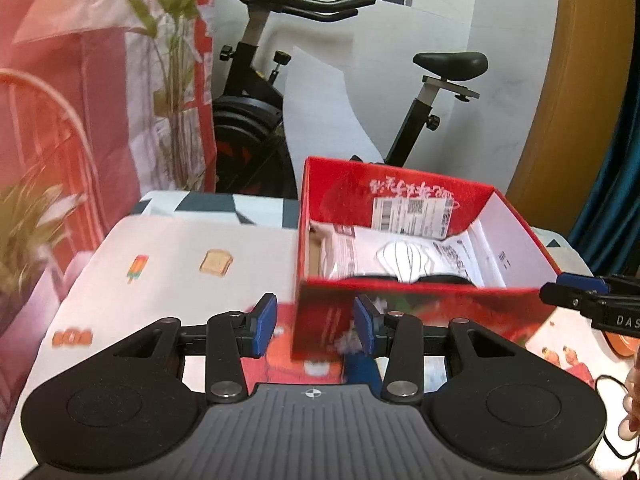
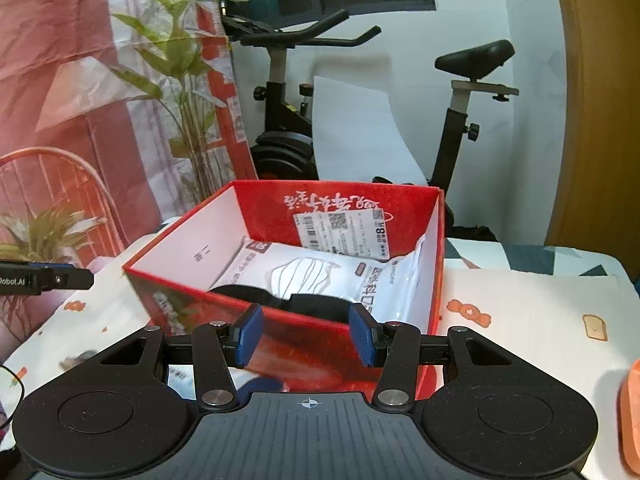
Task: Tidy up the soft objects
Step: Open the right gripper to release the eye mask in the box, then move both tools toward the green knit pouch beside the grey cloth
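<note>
A red cardboard box (image 1: pixel 516 220) stands open on the table, also in the right wrist view (image 2: pixel 436 240). Inside lie a white plastic packet of masks (image 1: pixel 400 256), seen too from the right (image 2: pixel 320 276), and a black soft item (image 2: pixel 316 306) against the near wall. My left gripper (image 1: pixel 316 326) is open and empty in front of the box's left front corner. My right gripper (image 2: pixel 306 334) is open and empty, close to the box's near wall. Something red and blue (image 1: pixel 320 364) lies blurred on the table beneath the left gripper.
The table has a white cloth with food prints (image 1: pixel 180 272). An exercise bike (image 2: pixel 460 120) stands behind the table. Plants (image 2: pixel 188 92) and an orange wire chair (image 2: pixel 52 184) are at the left. An orange object (image 2: pixel 630 412) sits at the right edge.
</note>
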